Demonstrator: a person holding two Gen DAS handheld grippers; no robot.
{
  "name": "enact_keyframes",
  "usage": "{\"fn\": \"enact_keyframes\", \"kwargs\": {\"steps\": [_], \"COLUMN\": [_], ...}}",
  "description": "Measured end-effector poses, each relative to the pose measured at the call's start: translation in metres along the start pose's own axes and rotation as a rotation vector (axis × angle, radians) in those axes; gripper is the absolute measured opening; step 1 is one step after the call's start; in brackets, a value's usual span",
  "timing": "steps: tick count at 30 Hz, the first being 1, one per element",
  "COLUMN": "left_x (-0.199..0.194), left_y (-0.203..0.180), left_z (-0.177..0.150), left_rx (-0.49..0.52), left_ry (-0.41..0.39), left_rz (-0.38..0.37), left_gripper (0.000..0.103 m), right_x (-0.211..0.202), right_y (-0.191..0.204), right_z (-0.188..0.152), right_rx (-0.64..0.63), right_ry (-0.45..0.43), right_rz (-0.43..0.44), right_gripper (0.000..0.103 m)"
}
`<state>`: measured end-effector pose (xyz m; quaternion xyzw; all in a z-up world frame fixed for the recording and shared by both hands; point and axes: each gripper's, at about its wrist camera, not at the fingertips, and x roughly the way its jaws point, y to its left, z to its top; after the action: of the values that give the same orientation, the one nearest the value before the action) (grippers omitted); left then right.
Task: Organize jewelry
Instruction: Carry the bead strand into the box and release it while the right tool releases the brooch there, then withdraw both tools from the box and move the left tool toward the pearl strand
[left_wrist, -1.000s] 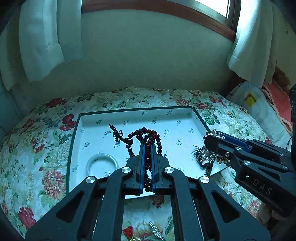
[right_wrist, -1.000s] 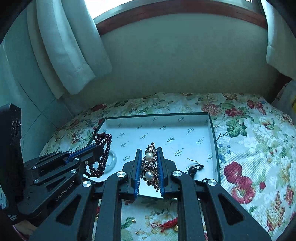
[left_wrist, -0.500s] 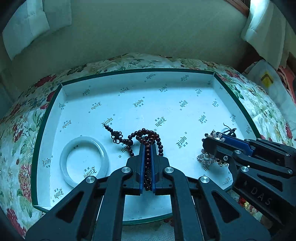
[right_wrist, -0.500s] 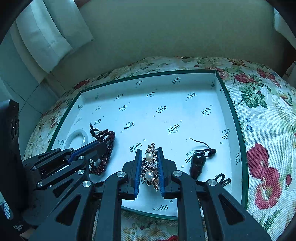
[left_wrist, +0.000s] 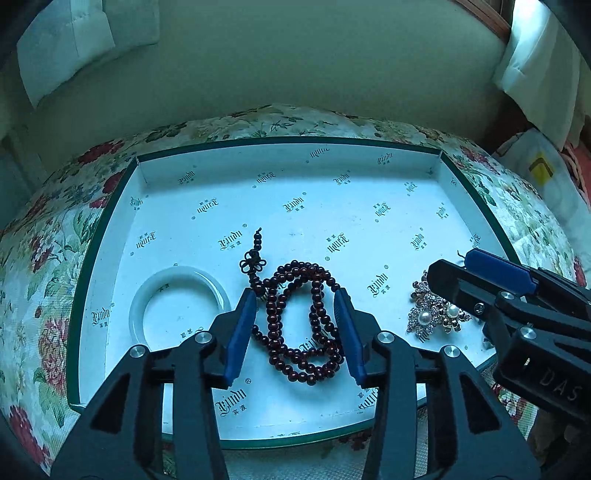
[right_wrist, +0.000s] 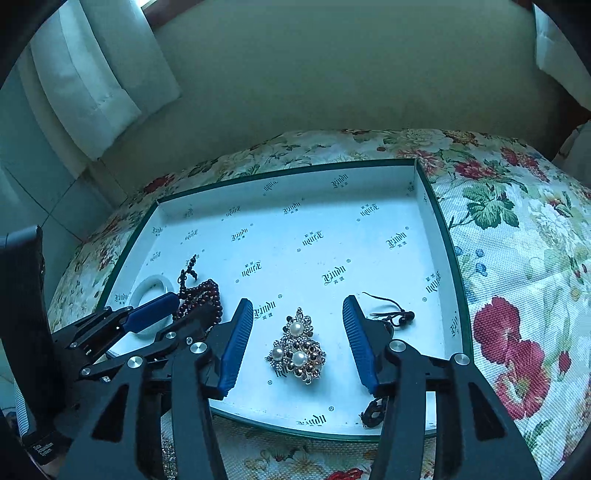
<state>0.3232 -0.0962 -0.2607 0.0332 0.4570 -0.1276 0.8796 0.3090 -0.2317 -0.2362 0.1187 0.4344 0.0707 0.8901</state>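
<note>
A dark red bead necklace (left_wrist: 299, 317) lies coiled on the floor of the white green-rimmed box (left_wrist: 332, 177). My left gripper (left_wrist: 295, 332) is open, its blue pads on either side of the beads. A pearl and rhinestone brooch (right_wrist: 298, 349) lies in the box (right_wrist: 369, 236) between the open pads of my right gripper (right_wrist: 295, 343). The brooch also shows in the left wrist view (left_wrist: 434, 314), partly behind the right gripper (left_wrist: 480, 280). The beads (right_wrist: 201, 299) show in the right wrist view behind the left gripper (right_wrist: 155, 314).
A white bangle (left_wrist: 177, 306) lies in the box left of the beads. A dark pendant on a cord (right_wrist: 391, 315) lies at the box's right side. The box sits on a floral bedspread (right_wrist: 517, 258). A wall and curtains stand behind.
Both grippers have opened and let go: the beads and the brooch now lie on the box floor. Before that both grippers came down over the box.
</note>
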Motion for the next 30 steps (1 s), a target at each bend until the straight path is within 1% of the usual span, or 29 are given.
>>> {"fn": "enact_keyframes", "kwargs": {"steps": [2, 5, 10, 14, 19, 23, 30], "left_x": [-0.005, -0.01, -0.025, -0.046, -0.069, -0.083, -0.101], "left_y": [0.001, 0.001, 0.008, 0.014, 0.027, 0.039, 0.049], "left_z": [0.001, 0.003, 0.004, -0.003, -0.023, -0.044, -0.085], "left_rx": [-0.007, -0.005, -0.023, -0.03, -0.058, -0.09, -0.106], "left_ry": [-0.016, -0.025, -0.04, -0.057, -0.06, -0.044, -0.011], "left_rz": [-0.005, -0.004, -0.014, -0.011, 0.002, 0.021, 0.057], "left_gripper": [0.063, 0.067, 0.067, 0.067, 0.067, 0.067, 0.067], "right_x": [-0.007, -0.017, -0.035, -0.048, -0.062, -0.071, -0.079], "right_y": [0.0, 0.0, -0.003, -0.008, -0.011, -0.008, 0.001], "right_z": [0.001, 0.003, 0.0, -0.008, -0.03, -0.053, -0.095], "right_rx": [0.0, 0.002, 0.001, 0.015, 0.015, 0.002, -0.012], "right_ry": [-0.014, -0.035, -0.059, -0.062, -0.045, -0.022, 0.033], "right_rz": [0.001, 0.002, -0.012, -0.028, -0.048, -0.066, -0.051], "right_gripper": [0.051, 0.051, 0.051, 0.051, 0.051, 0.051, 0.051]}}
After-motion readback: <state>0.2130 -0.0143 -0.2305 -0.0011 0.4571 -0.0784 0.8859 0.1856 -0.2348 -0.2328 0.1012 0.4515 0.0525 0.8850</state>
